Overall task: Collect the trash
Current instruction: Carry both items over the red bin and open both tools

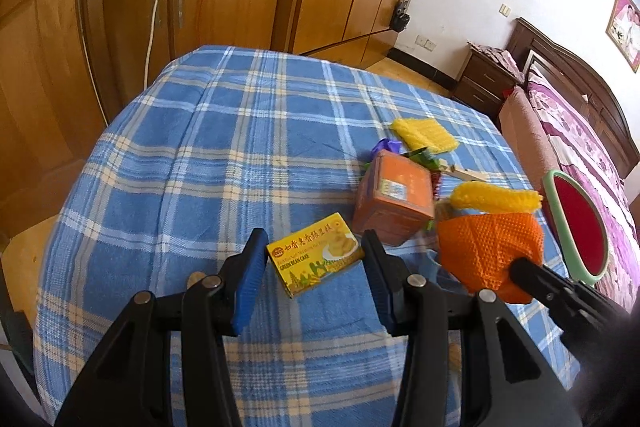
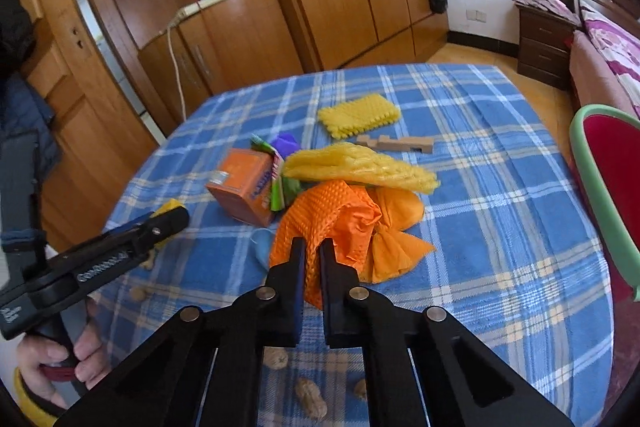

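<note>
Crumpled orange foam net [image 2: 320, 223] on cloth, yellow box [image 1: 315, 259] – flat

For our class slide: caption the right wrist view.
Right tongs grip orange foam netting on the blue plaid tablecloth, peanuts nearby.

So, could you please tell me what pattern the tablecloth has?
The tablecloth is a blue plaid with white and cream lines, clearest in the left wrist view.

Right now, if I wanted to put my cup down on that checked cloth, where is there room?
The far left of the blue plaid cloth lies bare, from the green bean cake box to the far edge. The right half is crowded: orange box, yellow foam net, wooden piece, orange mesh in the right gripper. Peanuts dot the near edge.
</note>
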`<state>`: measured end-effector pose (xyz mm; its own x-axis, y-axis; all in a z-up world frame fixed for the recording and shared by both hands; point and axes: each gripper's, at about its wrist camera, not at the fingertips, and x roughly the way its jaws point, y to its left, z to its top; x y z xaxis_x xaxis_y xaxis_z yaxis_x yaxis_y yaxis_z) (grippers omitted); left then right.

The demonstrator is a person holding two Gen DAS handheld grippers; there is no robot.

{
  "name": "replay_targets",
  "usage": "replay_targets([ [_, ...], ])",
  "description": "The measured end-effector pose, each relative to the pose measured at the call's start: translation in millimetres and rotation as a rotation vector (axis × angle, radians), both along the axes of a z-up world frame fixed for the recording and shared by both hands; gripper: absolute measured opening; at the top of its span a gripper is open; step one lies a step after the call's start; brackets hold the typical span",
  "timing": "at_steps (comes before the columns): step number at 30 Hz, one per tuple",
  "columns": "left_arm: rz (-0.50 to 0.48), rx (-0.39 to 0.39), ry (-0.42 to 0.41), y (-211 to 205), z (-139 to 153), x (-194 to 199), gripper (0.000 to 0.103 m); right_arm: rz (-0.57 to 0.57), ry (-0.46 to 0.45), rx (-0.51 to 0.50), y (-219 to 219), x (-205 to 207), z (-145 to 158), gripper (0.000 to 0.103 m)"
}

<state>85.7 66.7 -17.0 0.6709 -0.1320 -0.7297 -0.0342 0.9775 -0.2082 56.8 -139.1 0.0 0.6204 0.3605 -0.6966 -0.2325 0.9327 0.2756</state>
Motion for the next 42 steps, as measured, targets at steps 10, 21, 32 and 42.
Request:
replay_targets([
  [10,-0.058,-0.008,-0.044,-24,25,-12,0.049,-0.023,-0.093,0.084,-26,-33,37,0.006],
  [21,-0.169,-0.02,-0.068,-70,46,-21,0.049,-0.159,-0.177,0.12,-81,-62,60,0.006],
  [32,-0.295,-0.024,-0.062,-133,55,-8,0.049,-0.314,-0.214,0.14,-142,-77,66,0.006],
  [42,-0.408,0.001,-0.073,-198,61,7,0.049,-0.448,-0.213,0.151,-197,-80,60,0.006],
])
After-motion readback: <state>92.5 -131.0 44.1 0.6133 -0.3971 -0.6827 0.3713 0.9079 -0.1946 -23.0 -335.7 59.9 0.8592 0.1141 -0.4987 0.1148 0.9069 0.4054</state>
